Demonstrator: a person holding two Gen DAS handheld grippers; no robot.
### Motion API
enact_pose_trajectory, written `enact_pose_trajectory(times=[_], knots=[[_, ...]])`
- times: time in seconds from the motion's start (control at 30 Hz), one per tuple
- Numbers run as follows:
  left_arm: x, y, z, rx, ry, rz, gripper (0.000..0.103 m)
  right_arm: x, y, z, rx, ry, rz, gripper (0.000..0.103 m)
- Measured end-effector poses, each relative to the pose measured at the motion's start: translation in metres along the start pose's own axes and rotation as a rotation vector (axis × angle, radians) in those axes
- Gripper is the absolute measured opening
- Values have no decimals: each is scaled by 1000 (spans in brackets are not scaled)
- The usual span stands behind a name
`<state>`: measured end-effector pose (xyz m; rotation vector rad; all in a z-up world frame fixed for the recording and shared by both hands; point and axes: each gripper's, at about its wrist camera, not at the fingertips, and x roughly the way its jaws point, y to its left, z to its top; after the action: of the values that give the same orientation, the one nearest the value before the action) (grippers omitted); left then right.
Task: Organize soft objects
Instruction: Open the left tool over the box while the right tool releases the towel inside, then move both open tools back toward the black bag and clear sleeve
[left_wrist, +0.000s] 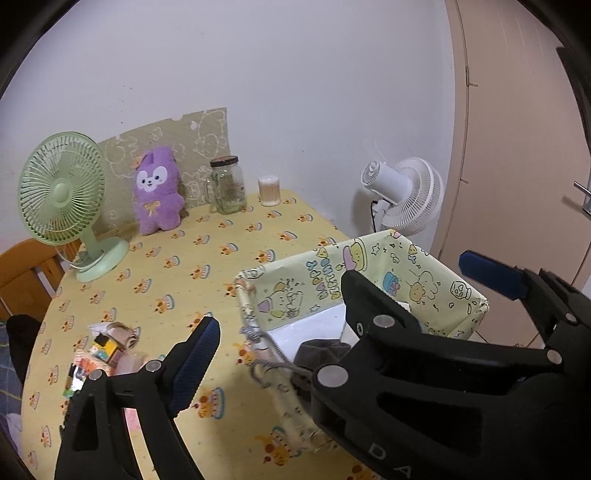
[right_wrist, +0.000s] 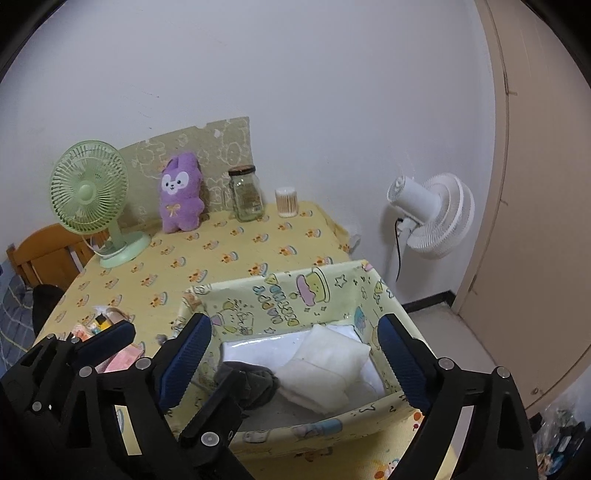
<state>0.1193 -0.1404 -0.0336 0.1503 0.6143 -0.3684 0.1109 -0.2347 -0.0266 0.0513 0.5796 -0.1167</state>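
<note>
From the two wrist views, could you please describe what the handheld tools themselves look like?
Both tools, left and right, are matte black plastic linkages joined by round silver rivets. Their fingers carry ribbed dark blue pads. Pale embossed letters mark one arm of the left tool. No cables, sleeves or hands show.

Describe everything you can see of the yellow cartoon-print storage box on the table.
The storage box is an open-topped, soft-sided bin, pale yellow with pastel cartoon animals and lettering, its lining glossy like plastic. It stands upright near the table's right edge on the yellow tablecloth. Inside lie a white padded pack and a dark grey cloth. A grey cord hangs at its left corner. Both claws are in front of it; no contact shows.
</note>
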Motion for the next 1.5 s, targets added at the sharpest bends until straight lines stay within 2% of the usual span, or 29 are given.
enact_pose_trajectory(times=[0.3,0.63,0.9,1.5], knots=[[-25,15,-6,3,-41,33,94,-22,21,1,-35,-56,7,98],[-43,34,-17,-8,-55,55,94,-35,44,-3,-52,-75,21,98],[-62,51,-25,-11,-91,97,94,-46,65,-8,-32,-93,65,98],[-59,97,-59,-89,-59,161,95,-28,113,-33,-57,-27,132,98]])
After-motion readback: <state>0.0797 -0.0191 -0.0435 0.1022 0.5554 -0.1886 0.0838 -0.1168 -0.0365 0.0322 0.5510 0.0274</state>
